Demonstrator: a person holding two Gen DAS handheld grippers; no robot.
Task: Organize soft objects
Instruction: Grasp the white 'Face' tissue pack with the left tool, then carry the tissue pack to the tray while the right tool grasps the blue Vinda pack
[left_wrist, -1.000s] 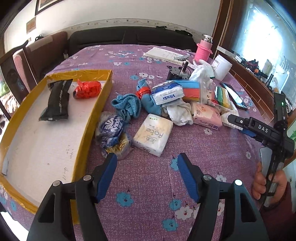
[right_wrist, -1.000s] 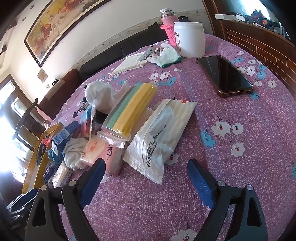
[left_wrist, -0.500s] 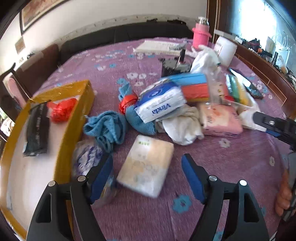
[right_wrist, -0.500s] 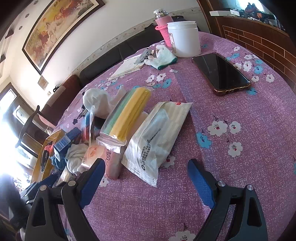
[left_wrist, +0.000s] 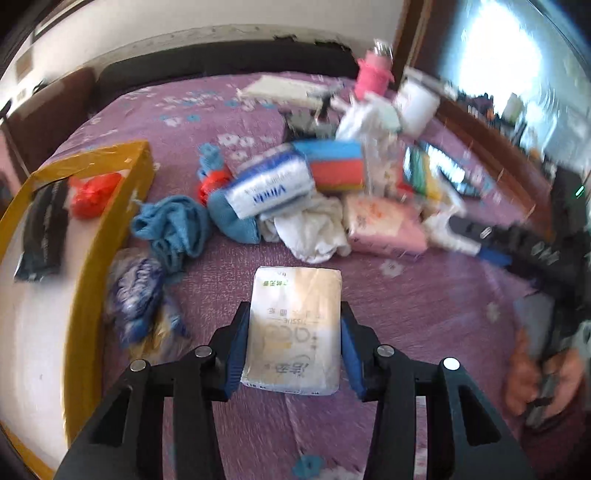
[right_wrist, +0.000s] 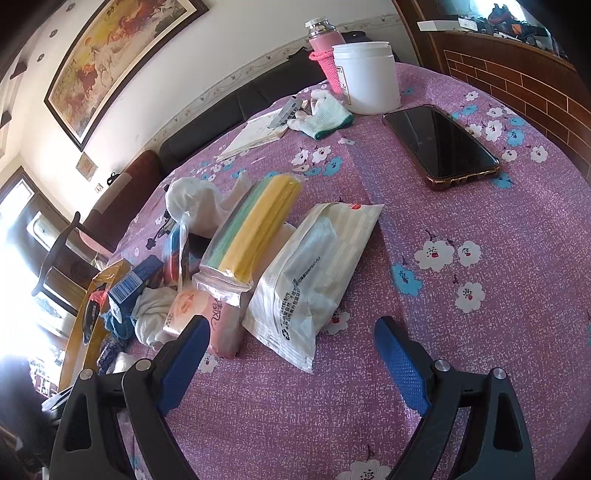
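While the jaws of the left gripper (left_wrist: 293, 345) are closing, a tissue pack (left_wrist: 295, 325), a second ago lying skewed ahead, is now enclosed between them on the tablecloth (left_wrist: 424, 317), long axis pointing away, so lifting toward the box (left_wrist: 92, 280) seems next. In the right view, the right gripper (right_wrist: 291, 363) is kept wide open, empty, before a wipes pack (right_wrist: 314, 273).

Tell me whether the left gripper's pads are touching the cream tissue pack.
Touching. In the left wrist view, the left gripper is closing on the cream tissue pack; both blue pads sit flush against its long sides with no gap showing.
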